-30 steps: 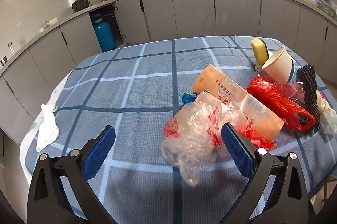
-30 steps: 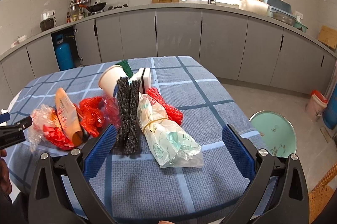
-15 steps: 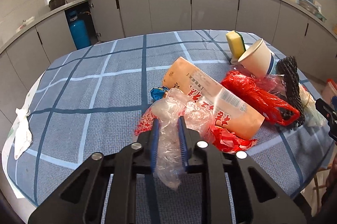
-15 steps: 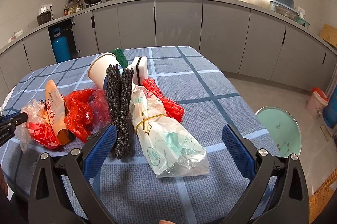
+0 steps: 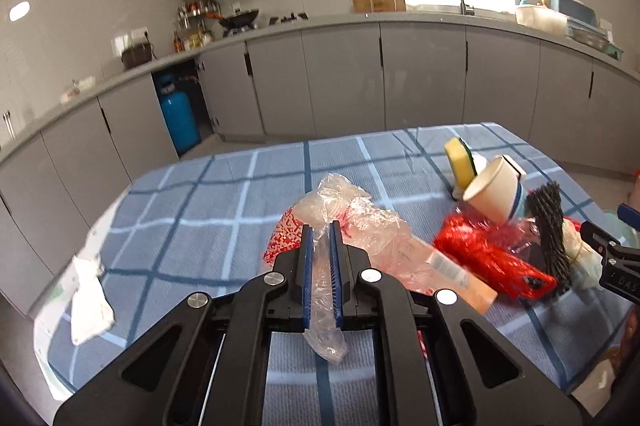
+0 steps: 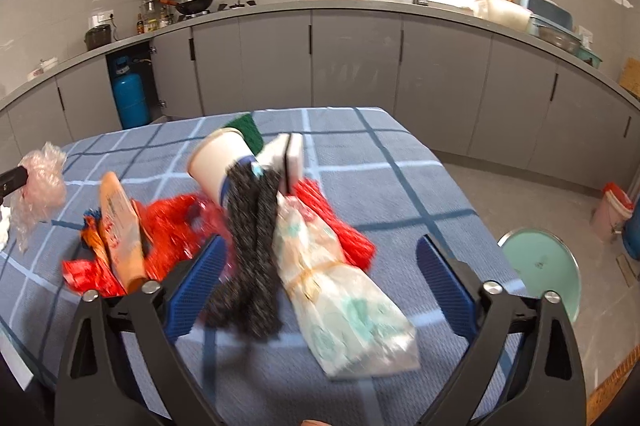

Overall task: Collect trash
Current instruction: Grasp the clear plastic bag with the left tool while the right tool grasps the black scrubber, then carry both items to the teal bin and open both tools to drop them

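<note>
Left gripper (image 5: 320,274) is clamped on the crumpled clear plastic bag (image 5: 352,222), lifted just above the checked tablecloth (image 5: 192,226). Bag looks near weightless, floppy and slick; pinching a bunched fold is the right hold. Rest of pile in the middle: stiff orange wrapper (image 6: 120,222), red mesh (image 6: 168,234), paper cup (image 6: 218,162), black netting (image 6: 252,246), banded printed bag (image 6: 340,282). Right gripper (image 6: 320,282) is spread wide over the netting and printed bag, gripping nothing.

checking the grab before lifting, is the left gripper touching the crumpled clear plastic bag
Touching. The left wrist view shows the left gripper shut on the crumpled clear plastic bag, film squeezed between both blue pads and hanging below them.
</note>
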